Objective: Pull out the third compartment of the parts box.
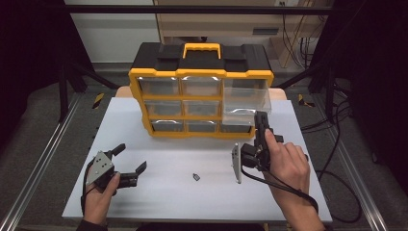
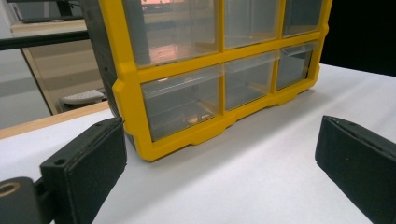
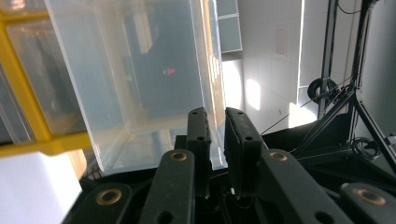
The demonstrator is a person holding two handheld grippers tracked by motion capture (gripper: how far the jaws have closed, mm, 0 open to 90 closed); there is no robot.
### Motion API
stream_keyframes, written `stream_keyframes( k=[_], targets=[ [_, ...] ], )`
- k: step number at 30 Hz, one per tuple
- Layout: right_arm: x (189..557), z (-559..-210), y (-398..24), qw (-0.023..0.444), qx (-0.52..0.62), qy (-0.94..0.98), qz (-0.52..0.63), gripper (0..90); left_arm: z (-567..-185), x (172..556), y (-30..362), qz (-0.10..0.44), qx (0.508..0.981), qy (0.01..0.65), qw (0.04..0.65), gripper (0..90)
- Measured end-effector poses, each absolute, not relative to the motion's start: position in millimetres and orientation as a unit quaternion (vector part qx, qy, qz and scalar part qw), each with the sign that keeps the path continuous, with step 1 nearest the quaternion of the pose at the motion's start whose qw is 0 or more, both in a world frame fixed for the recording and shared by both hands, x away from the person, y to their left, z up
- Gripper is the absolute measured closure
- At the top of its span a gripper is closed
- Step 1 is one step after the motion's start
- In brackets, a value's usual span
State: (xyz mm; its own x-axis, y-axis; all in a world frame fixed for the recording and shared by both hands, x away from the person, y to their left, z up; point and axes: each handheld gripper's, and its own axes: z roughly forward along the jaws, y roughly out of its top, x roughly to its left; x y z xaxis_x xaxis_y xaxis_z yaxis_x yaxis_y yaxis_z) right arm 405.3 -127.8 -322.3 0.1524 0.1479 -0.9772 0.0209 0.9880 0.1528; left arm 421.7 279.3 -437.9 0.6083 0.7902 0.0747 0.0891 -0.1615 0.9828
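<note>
A yellow and black organizer [image 1: 201, 72] with clear drawers stands at the back of the white table [image 1: 168, 202]. One clear drawer [image 1: 245, 98] in its right column is pulled out. My right gripper [image 1: 261, 118] is shut on that drawer's front wall; in the right gripper view the jaws pinch the clear drawer [image 3: 140, 70] wall at my right gripper [image 3: 217, 116], beside the yellow frame [image 3: 18, 93]. My left gripper [image 1: 131, 157] rests open on the table at the front left, holding nothing. In the left gripper view the left gripper [image 2: 224, 158] faces the organizer [image 2: 130, 88] corner.
A small dark part [image 1: 196, 176] lies on the table between the two hands. Metal rails run along both sides of the table. Cables [image 1: 337, 125] lie on the floor at the right.
</note>
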Motion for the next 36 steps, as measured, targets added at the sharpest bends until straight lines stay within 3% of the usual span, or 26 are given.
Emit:
stream_keyframes(
  k=[7, 18, 32, 36],
  targets=[
    [401, -328, -120, 0.753, 0.087, 0.645, 0.098, 64.9, -438, 424, 279, 0.312, 0.698, 0.314, 0.564, 2.0],
    [404, -346, -84, 0.729, 0.104, 0.65, 0.189, 59.9, -437, 423, 278, 0.318, 0.7, 0.31, 0.559, 2.0],
    [410, -380, -77, 0.636, 0.148, 0.705, 0.276, 47.6, -436, 421, 280, 0.32, 0.695, 0.319, 0.559, 2.0],
    [415, -391, -75, 0.594, 0.154, 0.737, 0.282, 38.6, -436, 419, 280, 0.324, 0.698, 0.32, 0.553, 2.0]
  ],
)
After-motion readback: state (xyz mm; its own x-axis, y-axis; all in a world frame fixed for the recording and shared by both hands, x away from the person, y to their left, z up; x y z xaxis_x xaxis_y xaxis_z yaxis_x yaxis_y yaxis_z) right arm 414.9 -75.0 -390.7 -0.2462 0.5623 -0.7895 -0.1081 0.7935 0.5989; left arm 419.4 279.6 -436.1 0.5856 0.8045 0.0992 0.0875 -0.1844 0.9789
